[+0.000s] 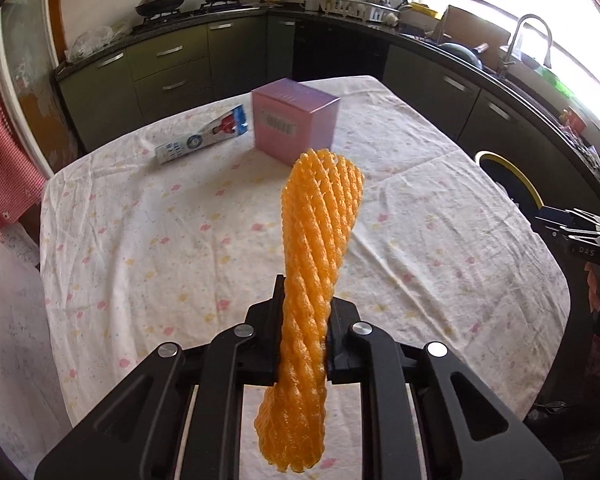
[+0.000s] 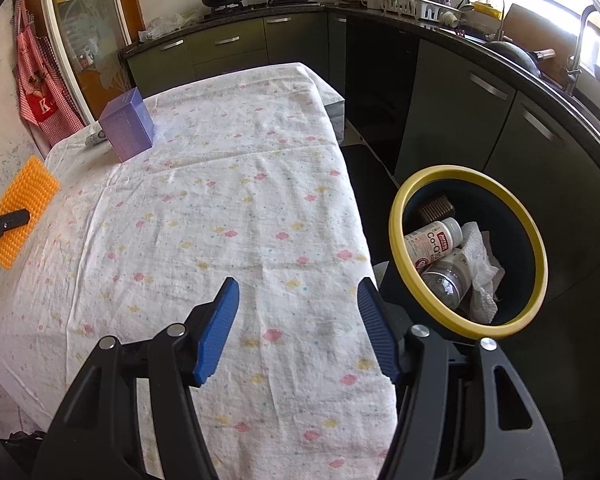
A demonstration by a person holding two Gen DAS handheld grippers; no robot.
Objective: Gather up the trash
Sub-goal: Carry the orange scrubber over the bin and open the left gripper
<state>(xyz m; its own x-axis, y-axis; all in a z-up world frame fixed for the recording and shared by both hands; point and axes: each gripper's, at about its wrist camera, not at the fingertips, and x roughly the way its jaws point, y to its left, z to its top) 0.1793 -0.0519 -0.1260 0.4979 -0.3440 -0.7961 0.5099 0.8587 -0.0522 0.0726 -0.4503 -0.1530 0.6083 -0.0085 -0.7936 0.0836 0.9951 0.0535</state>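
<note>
My left gripper is shut on an orange foam fruit net and holds it above the table; the net also shows at the left edge of the right wrist view. A pink-purple box and a toothpaste tube lie at the table's far end. My right gripper is open and empty over the table's right edge, beside a dark trash bin with a yellow rim on the floor. The bin holds a white pill bottle, a clear bottle and crumpled paper.
The table wears a white floral cloth. Dark kitchen cabinets run behind and to the right, with a stove, a dish rack and a sink faucet. A red apron hangs on the left.
</note>
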